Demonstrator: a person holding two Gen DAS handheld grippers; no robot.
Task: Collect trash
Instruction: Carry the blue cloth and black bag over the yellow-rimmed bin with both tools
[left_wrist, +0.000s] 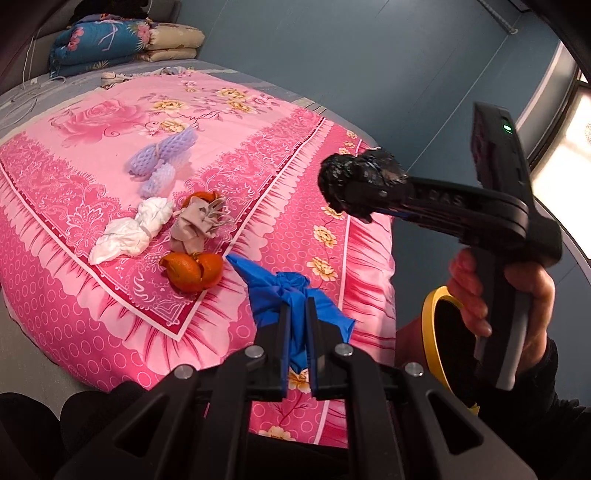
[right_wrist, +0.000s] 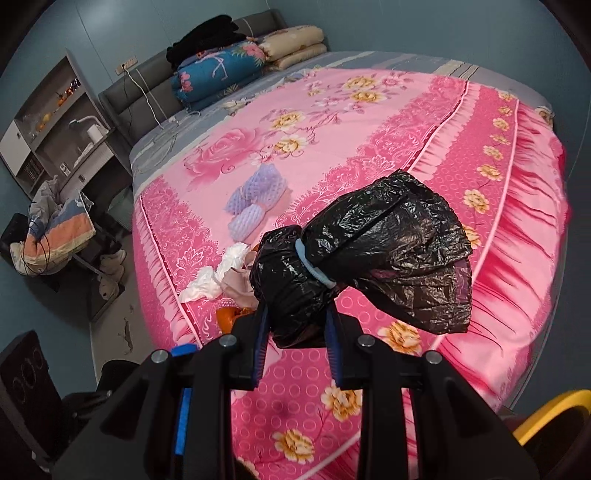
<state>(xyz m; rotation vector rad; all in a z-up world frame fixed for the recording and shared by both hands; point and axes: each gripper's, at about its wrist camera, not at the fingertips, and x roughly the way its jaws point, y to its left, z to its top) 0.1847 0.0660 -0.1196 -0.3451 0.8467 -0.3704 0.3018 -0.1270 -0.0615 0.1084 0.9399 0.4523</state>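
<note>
The left gripper (left_wrist: 297, 325) pinches a blue bag (left_wrist: 291, 295): its two fingers are drawn close, with the knotted blue plastic squeezed between them and spilling out past the tips toward the bed's near edge. The right gripper (right_wrist: 297, 325) clamps a black bag (right_wrist: 369, 254) by its bunched neck, fingers pressed against either side of the bundle. A pale blue band (right_wrist: 312, 267) circles the bag just beyond the fingertips, and the fuller, crinkled part swells out ahead and to the right. In the left view the same black bag (left_wrist: 351, 181) shows in the air off the bed's right edge, with a hand (left_wrist: 517, 295) around the gripper's handle.

Beyond the blue bag, on the pink floral quilt (left_wrist: 110, 229), the remaining trash lies near the near edge: orange peel (left_wrist: 194, 271) closest, a beige scrap (left_wrist: 194, 225) touching it just behind, more peel (left_wrist: 201, 197) behind that, and a white crumpled wad (left_wrist: 129, 232) to the left. Farther toward the quilt's middle sit two purple foam nets (left_wrist: 162, 162), one against the other.

A yellow-rimmed bin (left_wrist: 441, 325) stands off the bed's right edge, below the right gripper. At the far head of the bed, folded quilts (left_wrist: 110, 40) are stacked.
</note>
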